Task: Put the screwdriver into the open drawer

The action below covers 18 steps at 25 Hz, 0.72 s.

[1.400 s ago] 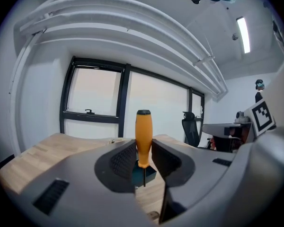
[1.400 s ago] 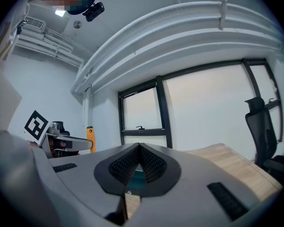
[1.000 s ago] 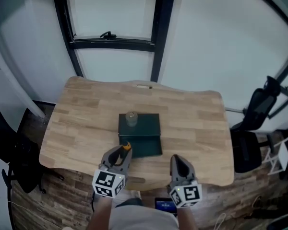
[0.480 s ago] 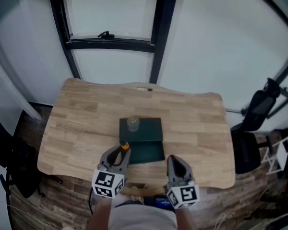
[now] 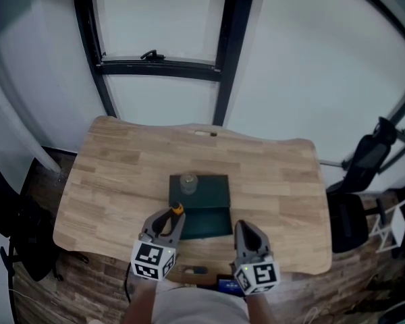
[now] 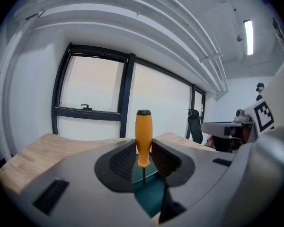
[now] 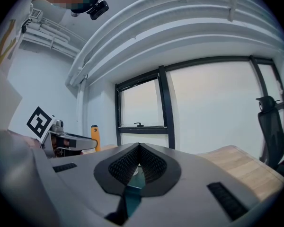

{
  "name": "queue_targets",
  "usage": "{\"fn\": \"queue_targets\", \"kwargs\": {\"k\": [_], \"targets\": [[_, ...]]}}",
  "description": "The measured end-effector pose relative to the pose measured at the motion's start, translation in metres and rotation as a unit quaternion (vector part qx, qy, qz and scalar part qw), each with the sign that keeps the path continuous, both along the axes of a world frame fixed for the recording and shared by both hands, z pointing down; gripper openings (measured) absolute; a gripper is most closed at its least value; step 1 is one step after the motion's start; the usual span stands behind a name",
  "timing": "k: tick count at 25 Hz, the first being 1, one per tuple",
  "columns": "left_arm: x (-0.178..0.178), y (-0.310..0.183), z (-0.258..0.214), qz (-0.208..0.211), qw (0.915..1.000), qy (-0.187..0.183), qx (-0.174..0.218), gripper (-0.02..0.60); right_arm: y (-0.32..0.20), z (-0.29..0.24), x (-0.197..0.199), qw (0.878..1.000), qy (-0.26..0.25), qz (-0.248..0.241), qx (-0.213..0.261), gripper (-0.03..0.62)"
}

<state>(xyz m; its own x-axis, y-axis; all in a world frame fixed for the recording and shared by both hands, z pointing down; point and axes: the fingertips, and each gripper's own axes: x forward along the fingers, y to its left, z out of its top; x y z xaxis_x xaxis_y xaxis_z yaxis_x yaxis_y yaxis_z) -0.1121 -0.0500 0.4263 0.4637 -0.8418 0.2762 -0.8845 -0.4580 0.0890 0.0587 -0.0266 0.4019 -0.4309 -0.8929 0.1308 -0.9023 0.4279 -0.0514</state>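
Observation:
My left gripper [image 5: 173,216] is shut on the screwdriver [image 6: 143,136], whose orange handle stands upright between the jaws with its thin shaft pointing down. The handle tip [image 5: 178,208] shows at the near left corner of the open drawer [image 5: 204,223]. That dark green drawer is pulled out toward me from a small dark green cabinet [image 5: 209,190] in the middle of the wooden table [image 5: 121,174]. My right gripper [image 5: 244,229] hovers at the drawer's near right, jaws shut with nothing between them. In the right gripper view the orange screwdriver [image 7: 94,137] shows at the left.
A clear glass jar [image 5: 187,182] stands on top of the cabinet. Black office chairs sit at the right [image 5: 368,155] and at the left [image 5: 13,221] of the table. A window with a black frame [image 5: 162,66] lies beyond the table's far edge.
The head view has shifted, so the table and cabinet sit slightly lower in the frame. Both grippers keep their places near the drawer's front, the left still holding the screwdriver.

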Motion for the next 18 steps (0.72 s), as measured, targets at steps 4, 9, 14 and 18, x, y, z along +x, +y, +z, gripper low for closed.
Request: {"fn": "queue_targets", "kwargs": {"k": [4,9,14,18], "targets": [[0.002,-0.006,0.009,0.003,0.9999,-0.005,-0.01,0.101,-0.008,0.008,0.005,1.0,0.0,0.0,-0.008,-0.003],[0.0,-0.009,0.018,0.004,0.9997,-0.013,-0.022,0.101,-0.015,0.016,0.011,1.0,-0.003,0.002,-0.021,-0.003],[0.0,-0.009,0.028,0.003,0.9993,-0.015,-0.034,0.101,-0.017,0.027,0.008,0.999,-0.002,-0.008,-0.033,-0.003],[0.001,-0.008,0.04,0.003,0.9988,-0.015,-0.046,0.101,-0.017,0.036,0.006,0.999,0.003,-0.016,-0.042,-0.003]]}}
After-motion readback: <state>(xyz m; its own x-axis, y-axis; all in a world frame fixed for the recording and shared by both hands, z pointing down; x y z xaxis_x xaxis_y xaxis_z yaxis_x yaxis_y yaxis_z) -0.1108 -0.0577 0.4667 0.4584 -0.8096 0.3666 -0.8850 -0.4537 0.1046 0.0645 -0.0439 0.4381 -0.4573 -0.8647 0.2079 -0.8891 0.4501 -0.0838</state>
